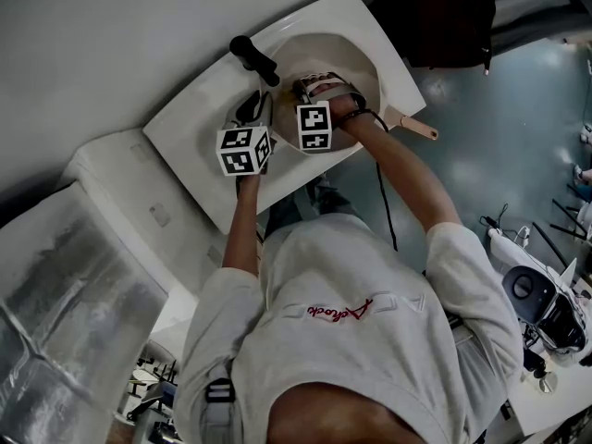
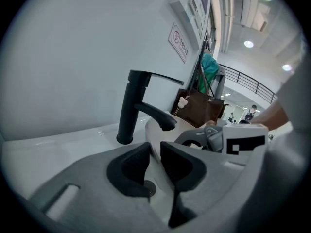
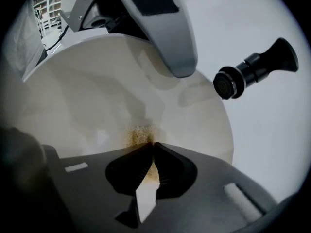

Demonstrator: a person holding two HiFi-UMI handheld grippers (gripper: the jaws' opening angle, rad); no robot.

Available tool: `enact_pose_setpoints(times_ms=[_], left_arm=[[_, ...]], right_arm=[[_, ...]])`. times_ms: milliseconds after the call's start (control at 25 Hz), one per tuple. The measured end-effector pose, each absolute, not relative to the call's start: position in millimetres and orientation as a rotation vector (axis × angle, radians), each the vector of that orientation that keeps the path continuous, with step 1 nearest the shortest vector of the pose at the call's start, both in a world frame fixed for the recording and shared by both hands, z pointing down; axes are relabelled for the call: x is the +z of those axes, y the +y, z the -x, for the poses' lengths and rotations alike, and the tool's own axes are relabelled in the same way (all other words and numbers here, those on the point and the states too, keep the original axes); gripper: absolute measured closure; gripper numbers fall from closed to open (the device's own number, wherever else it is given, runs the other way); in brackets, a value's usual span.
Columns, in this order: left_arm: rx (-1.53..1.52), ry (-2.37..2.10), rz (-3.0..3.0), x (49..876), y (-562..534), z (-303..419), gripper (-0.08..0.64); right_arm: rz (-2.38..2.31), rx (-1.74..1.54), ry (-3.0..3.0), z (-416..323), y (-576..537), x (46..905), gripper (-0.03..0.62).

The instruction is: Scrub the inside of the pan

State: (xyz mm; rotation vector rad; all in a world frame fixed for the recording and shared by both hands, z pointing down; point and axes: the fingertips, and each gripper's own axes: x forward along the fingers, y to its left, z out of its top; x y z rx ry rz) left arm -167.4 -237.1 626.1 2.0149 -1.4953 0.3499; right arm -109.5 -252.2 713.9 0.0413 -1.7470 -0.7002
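The pan (image 1: pixel 344 61) sits in the basin of the white sink (image 1: pixel 190 123), just right of the black tap (image 1: pixel 254 59). Its pale handle (image 1: pixel 418 126) pokes out past the sink's right edge.

The 2 grippers split the work. The left gripper (image 2: pixel 154 163) has its jaws pinched on the pan's near-left rim, with the thin white wall running up between the 2 pads. That hold is most likely there to stop the pan sliding or turning under scrubbing pressure. The right gripper (image 3: pixel 150 150) reaches down into the pan with its jaws closed tight on a small yellow-brown scrap. This is probably a scouring pad (image 3: pixel 140 135), though little of it shows past the tips. The pad is pressed against the pan's inner wall, so the scrubbing looks to be under way.

Inside, the pan is cream-white and smooth with a soft sheen. No burnt patch or food shows on the visible part. The only brown is at the pad, and whether that is the pad alone or also a smear beneath it cannot be told.
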Motion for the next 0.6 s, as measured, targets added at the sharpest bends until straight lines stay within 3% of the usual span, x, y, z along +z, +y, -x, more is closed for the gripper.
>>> enact_pose_setpoints(times_ms=[600], left_arm=[[0.362,-1.496,-2.021,627.4,-238.5,168.0,0.485]], right_arm=[[-0.141,-0.607,-1.675,53.1,-284.3,724.2,0.568]])
